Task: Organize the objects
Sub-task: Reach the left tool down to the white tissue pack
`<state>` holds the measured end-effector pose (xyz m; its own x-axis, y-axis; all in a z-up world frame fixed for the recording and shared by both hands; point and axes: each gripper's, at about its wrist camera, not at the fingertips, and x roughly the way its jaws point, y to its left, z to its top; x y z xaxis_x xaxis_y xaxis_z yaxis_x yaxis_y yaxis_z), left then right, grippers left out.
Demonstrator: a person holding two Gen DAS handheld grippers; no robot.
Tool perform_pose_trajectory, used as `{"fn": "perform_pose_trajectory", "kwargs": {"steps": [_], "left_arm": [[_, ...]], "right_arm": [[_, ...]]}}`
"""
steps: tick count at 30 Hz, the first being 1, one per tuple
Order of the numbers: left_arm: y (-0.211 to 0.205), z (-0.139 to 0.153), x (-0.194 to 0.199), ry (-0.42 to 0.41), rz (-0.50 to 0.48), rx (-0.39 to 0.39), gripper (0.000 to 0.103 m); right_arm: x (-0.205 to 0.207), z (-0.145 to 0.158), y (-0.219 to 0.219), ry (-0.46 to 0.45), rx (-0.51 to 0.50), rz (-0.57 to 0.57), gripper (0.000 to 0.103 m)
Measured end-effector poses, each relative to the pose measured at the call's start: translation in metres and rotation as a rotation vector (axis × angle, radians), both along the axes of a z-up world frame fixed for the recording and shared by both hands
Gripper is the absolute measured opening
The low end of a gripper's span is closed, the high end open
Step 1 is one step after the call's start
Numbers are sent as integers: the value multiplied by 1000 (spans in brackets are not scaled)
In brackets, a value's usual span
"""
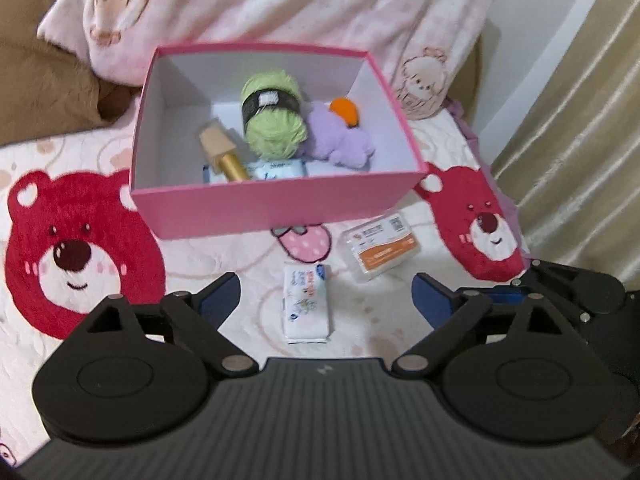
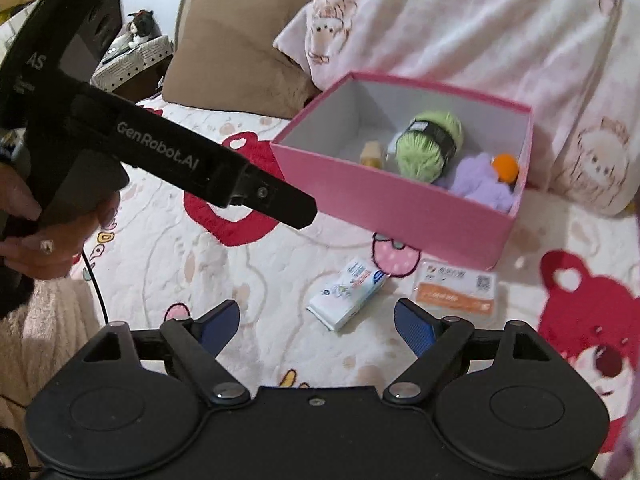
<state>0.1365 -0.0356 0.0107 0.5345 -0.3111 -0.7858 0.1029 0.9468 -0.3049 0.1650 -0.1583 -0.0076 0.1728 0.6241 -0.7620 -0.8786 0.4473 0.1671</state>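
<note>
An open pink box (image 1: 260,208) (image 2: 384,216) stands on the bed. Inside lie a green yarn ball (image 1: 272,120) (image 2: 430,144), a purple plush with an orange ball (image 1: 340,136) (image 2: 484,184), a gold-and-beige bottle (image 1: 224,152) (image 2: 370,154) and a white tissue pack (image 1: 276,170). In front of the box lie a white tissue pack (image 1: 307,304) (image 2: 348,298) and a clear card box with an orange label (image 1: 380,248) (image 2: 456,290). My left gripper (image 1: 326,300) is open and empty above the tissue pack; it also shows in the right wrist view (image 2: 296,212). My right gripper (image 2: 316,324) is open and empty, near the pack.
The bed sheet (image 1: 224,264) has red bear prints (image 1: 80,256). A pink blanket (image 1: 280,4) and a brown pillow (image 2: 236,48) lie behind the box. A beige curtain (image 1: 580,128) hangs at the right. A toy cat (image 2: 142,28) sits on a stand at the far left.
</note>
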Motion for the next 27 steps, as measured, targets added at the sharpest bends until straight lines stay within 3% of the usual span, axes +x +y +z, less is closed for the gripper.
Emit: {"fn": "perform_pose_trajectory", "kwargs": {"steps": [9,16,23,27], "left_arm": [[19,-61,10,54,38,-40,92],[17,-95,3,-21,-10,-84,90],[16,-121,3,-29,-22,-112,86],[17,-132,6,-29,-30,-140,73]], "right_arm": [[-3,-56,40,52,-81,-48,84],[-14,-87,54,-81,-56,-43,84],[-25,-100,58,-220,-42,-67,83],[-19,-105,62,-204,-24,-106,82]]}}
